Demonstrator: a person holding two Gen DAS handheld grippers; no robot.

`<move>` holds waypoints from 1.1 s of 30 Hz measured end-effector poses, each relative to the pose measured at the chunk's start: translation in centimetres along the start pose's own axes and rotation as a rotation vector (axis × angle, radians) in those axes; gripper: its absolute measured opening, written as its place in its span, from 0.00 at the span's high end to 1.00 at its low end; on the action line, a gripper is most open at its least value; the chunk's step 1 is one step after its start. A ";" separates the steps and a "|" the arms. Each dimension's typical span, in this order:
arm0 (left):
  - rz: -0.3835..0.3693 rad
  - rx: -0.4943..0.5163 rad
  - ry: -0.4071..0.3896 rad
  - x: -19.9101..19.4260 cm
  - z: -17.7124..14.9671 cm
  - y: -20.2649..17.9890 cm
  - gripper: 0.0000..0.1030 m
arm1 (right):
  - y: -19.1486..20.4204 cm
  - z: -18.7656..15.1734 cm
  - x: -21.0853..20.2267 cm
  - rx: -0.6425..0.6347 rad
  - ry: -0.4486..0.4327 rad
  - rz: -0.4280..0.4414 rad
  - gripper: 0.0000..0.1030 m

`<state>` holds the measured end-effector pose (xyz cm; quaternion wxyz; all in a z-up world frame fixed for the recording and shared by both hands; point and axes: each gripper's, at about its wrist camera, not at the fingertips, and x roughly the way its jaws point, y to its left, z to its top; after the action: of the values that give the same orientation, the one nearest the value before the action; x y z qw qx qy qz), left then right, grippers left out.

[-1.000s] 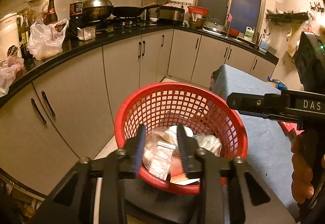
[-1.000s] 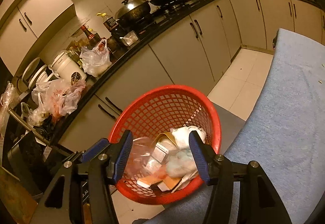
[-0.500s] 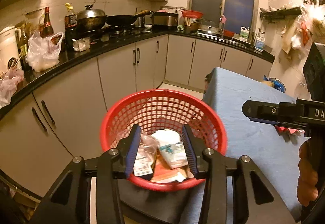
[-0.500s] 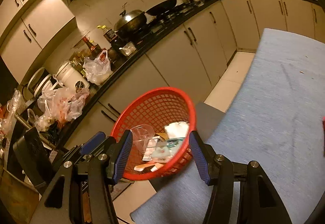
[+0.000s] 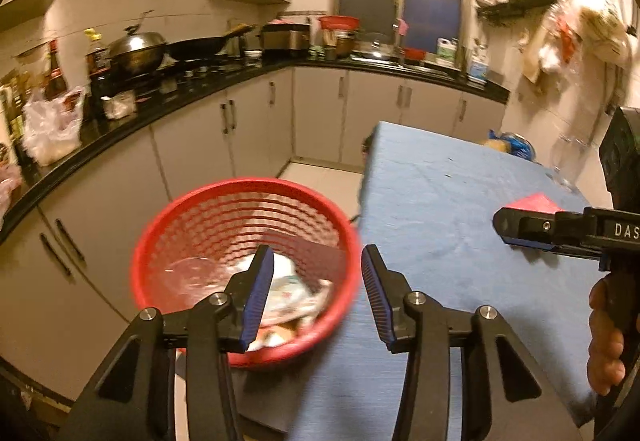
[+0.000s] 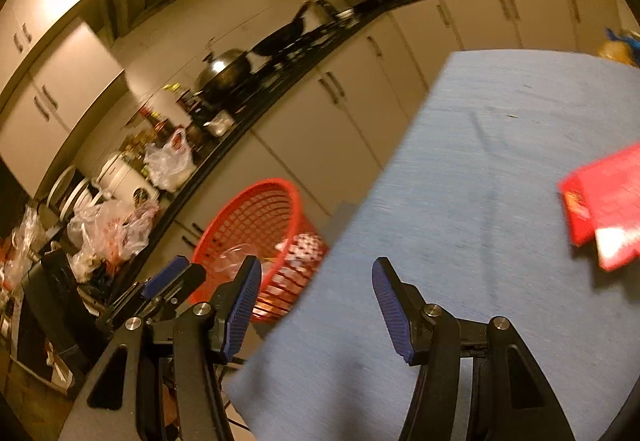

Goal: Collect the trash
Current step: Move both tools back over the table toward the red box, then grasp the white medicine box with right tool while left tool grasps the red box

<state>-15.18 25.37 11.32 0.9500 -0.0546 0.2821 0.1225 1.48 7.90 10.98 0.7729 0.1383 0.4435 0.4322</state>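
The red mesh basket (image 5: pixel 240 185) stands on a dark seat beside the blue-covered table (image 5: pixel 440 221), holding wrappers, paper (image 5: pixel 288 289) and a clear plastic cup (image 5: pixel 188 273). My left gripper (image 5: pixel 317 253) hovers over the basket's right rim; its jaws are opening with nothing between them. My right gripper (image 6: pixel 316 265) is open and empty above the near left part of the tablecloth (image 6: pixel 500 121), basket (image 6: pixel 256 209) to its left. A red packet (image 6: pixel 604 201) lies on the table to the right; in the left wrist view the red packet (image 5: pixel 536 201) is just behind the right gripper (image 5: pixel 520 229).
A black counter (image 5: pixel 192 97) with a wok, pots, bottles and plastic bags curves along grey cabinets on the left and back. A blue and yellow bag (image 5: pixel 512 147) and a clear glass (image 5: pixel 568 165) sit at the table's far right corner.
Both grippers have swung right, from over the basket toward the table. The left jaws have widened. The red packet has come into the right wrist view.
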 end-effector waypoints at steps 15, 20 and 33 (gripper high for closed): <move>-0.147 0.144 0.086 2.7 -1.1 -9.8 0.55 | -17.3 3.7 -13.5 0.258 -0.194 -0.270 0.38; -0.159 0.164 0.112 3.7 -1.6 -11.0 0.54 | -21.7 6.2 -11.8 0.307 -0.137 -0.279 0.38; -0.180 0.155 0.138 5.1 -1.8 -10.8 0.54 | -19.2 6.1 -7.9 0.204 -0.005 -0.188 0.69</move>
<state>-9.12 15.68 7.36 0.9368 -0.0145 0.3493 0.0107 15.00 -8.60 7.44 0.7930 0.1750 0.4941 0.3104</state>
